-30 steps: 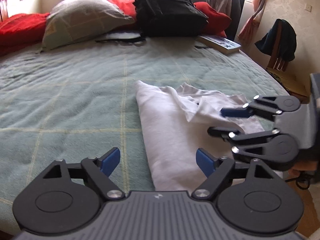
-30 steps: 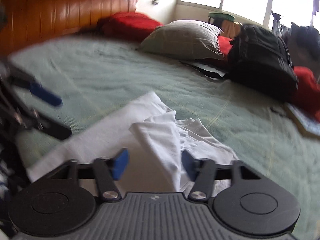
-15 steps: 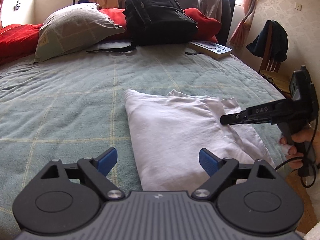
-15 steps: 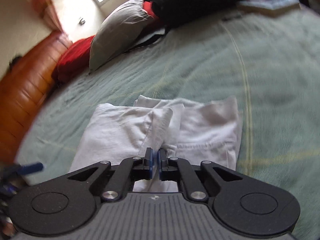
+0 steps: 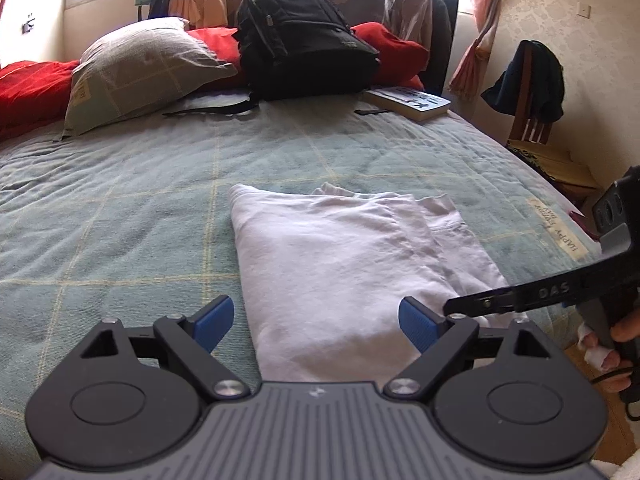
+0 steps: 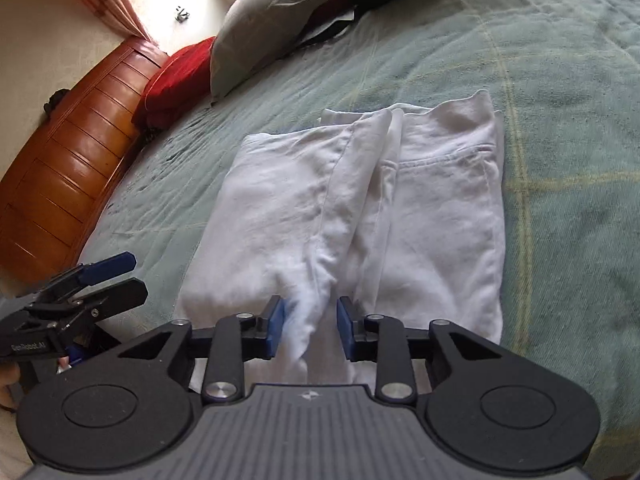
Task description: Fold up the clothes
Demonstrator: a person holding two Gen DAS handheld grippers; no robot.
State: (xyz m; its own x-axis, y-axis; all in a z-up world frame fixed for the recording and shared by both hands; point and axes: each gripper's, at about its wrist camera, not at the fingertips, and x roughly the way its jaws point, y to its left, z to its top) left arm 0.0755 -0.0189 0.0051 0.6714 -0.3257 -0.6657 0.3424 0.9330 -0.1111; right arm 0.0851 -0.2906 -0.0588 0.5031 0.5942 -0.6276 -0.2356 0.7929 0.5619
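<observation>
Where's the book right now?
In the left wrist view, the book lies at the bed's far right, beside the black backpack.

A green checked bed point(image 5: 160, 208) carries white folded trousers point(image 5: 340, 264), pillow point(image 5: 136, 68), backpack point(image 5: 304, 52) and book point(image 5: 412, 102).

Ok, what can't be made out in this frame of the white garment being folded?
- White garment, near hem: right wrist view, hidden behind the right gripper.
- Right gripper's fingertips: left wrist view, seen edge-on and partly behind the left gripper.
- Book cover: left wrist view, print too small.
- Backpack: right wrist view, cut off by the top edge.
</observation>
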